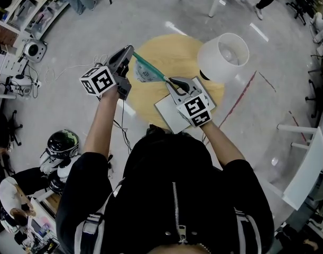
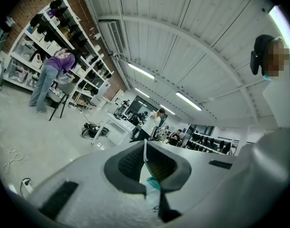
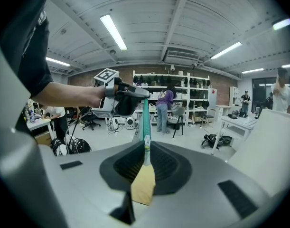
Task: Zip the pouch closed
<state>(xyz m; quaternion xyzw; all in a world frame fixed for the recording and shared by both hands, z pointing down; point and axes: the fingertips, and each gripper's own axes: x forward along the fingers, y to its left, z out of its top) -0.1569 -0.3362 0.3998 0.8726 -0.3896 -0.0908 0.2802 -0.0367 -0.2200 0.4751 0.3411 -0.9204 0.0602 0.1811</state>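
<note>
A clear pouch [image 1: 145,74] with a teal zipper band hangs stretched between my two grippers above the round wooden table [image 1: 174,54]. My left gripper [image 1: 130,51] is shut on the pouch's far end; in the left gripper view its jaws [image 2: 145,156] pinch a thin pale edge, and the pouch [image 2: 153,185] shows below them. My right gripper [image 1: 169,80] is shut on the zipper pull [image 3: 145,148]. In the right gripper view the teal zipper band [image 3: 145,118] runs straight from the right gripper [image 3: 145,153] to the left gripper [image 3: 128,99].
A white lampshade-like tub [image 1: 223,56] stands at the table's right edge. A white board [image 1: 171,115] lies on the near part of the table under my right gripper. Chairs, shelves, cables and people are around the room.
</note>
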